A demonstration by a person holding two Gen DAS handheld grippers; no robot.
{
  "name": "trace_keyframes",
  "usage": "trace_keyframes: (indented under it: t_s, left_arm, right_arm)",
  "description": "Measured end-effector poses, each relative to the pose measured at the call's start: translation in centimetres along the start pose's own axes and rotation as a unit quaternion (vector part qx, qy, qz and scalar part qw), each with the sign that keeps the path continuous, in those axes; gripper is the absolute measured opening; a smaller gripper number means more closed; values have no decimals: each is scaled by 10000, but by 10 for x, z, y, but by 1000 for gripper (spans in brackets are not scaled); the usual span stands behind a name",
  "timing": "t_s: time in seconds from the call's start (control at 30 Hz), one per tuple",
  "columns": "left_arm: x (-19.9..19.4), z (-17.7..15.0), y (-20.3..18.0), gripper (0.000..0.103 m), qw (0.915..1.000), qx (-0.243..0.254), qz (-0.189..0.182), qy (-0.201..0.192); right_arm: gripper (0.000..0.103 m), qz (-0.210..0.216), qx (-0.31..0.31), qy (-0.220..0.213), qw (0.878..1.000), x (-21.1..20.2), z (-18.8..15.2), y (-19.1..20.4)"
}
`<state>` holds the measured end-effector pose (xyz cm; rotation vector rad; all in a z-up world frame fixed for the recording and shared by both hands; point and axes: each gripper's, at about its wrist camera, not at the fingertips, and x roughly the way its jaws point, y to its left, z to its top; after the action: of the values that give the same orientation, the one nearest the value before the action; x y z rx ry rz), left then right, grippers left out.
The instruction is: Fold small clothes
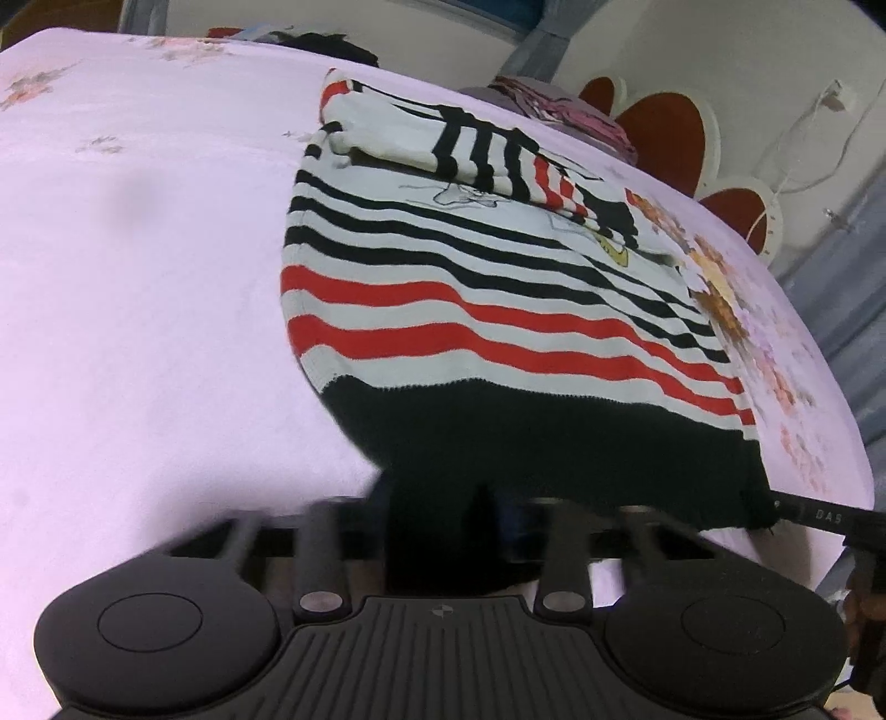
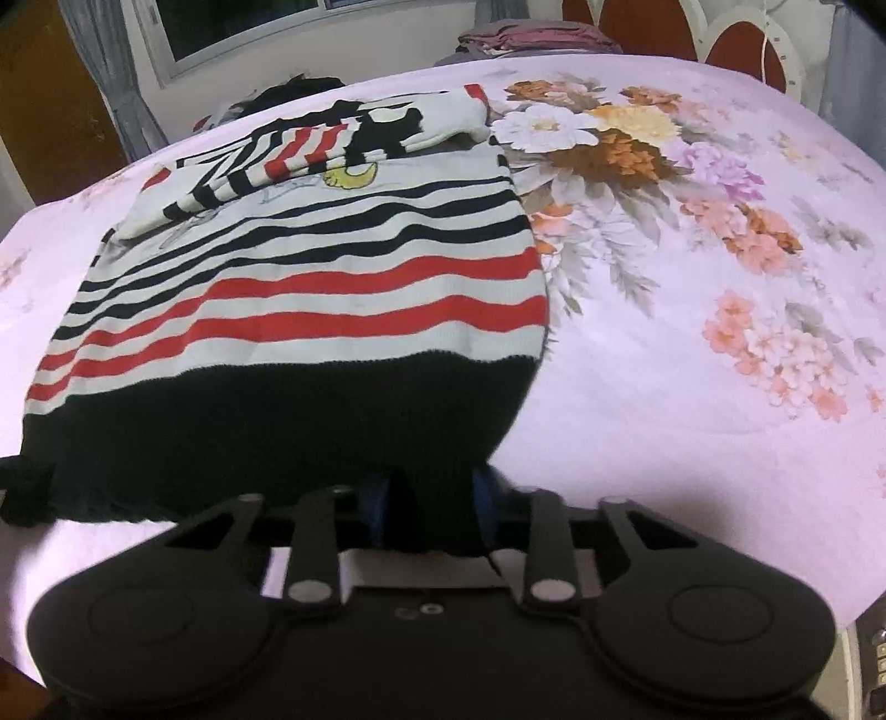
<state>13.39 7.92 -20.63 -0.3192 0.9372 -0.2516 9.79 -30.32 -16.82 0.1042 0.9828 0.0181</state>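
Observation:
A small knitted sweater (image 1: 470, 310) (image 2: 332, 288) with black and red stripes on white lies flat on the pink flowered bedsheet (image 1: 138, 277) (image 2: 692, 387). Its sleeves are folded across the chest at the far end, and its broad black hem is nearest to me. My left gripper (image 1: 437, 531) is at the hem's left part, shut with black knit pinched between its fingers. My right gripper (image 2: 429, 515) is at the hem's right part, its blue pads (image 2: 487, 501) pressed on a fold of the same black hem. A finger of the right gripper (image 1: 819, 518) shows at the hem's far corner.
A stack of folded clothes (image 1: 554, 105) (image 2: 531, 36) sits at the bed's far edge, and a dark heap of clothes (image 1: 332, 47) (image 2: 293, 88) lies beside it. A red and white headboard (image 1: 664, 133) (image 2: 736, 44) stands behind. Bare sheet lies on both sides of the sweater.

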Motion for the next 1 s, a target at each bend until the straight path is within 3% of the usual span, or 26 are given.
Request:
trace_keyframes:
  t_s: [0.03,0.3,0.67,0.8,1.0]
  left_arm:
    - [0,2,0,20,10000,-18,-4,-35]
    - [-10,31,-16,11,9980,351,-145,-507]
    - [-10,90,-29,11,9926,322,-270,-1141]
    - [-2,106,-32,11,9926,310,-250,-1149]
    - [14,104,-28,11,9960,174,-114,-864]
  right_arm:
    - [11,80,16,10,10000,0,2,0]
    - [11,374,6,-222,9991,-13,29,1]
    - [11,539,-124,-800,9953,-19,88,5]
    - [11,565,-215,-803,9949,-10,107,4]
    - [11,585,-206,-589,9963,8,108,-1]
